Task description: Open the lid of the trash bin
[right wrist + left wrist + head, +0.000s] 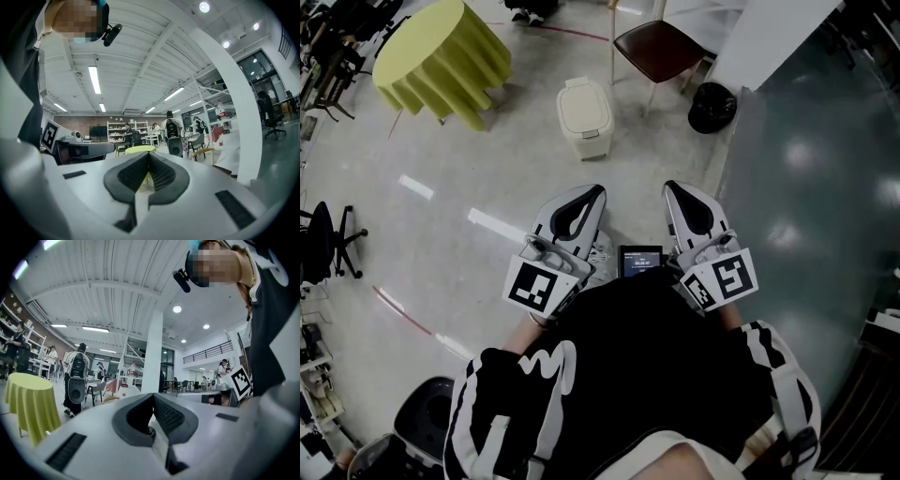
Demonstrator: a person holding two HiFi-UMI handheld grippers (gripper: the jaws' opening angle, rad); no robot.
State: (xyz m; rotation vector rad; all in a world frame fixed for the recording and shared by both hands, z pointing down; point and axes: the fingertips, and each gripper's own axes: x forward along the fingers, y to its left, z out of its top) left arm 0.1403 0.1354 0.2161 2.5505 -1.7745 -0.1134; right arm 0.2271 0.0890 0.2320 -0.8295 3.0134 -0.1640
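Task looks unstarted: left gripper [592, 195] is clenched on nothing, held near the body. Trash bin [584, 117] stands on the floor far ahead, right of the yellow table [441, 61], lid down, well apart from both grippers. Right gripper [672, 190] is likewise clenched and empty, so approach and lid lift both remain.

No legible text or numbers.

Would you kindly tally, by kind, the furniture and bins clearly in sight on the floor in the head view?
Bins: 2, cream trash bin, black bin.
Chairs: 2, brown-seated chair, black office chair.
Tables: 1, yellow-draped table.
Total: 5.
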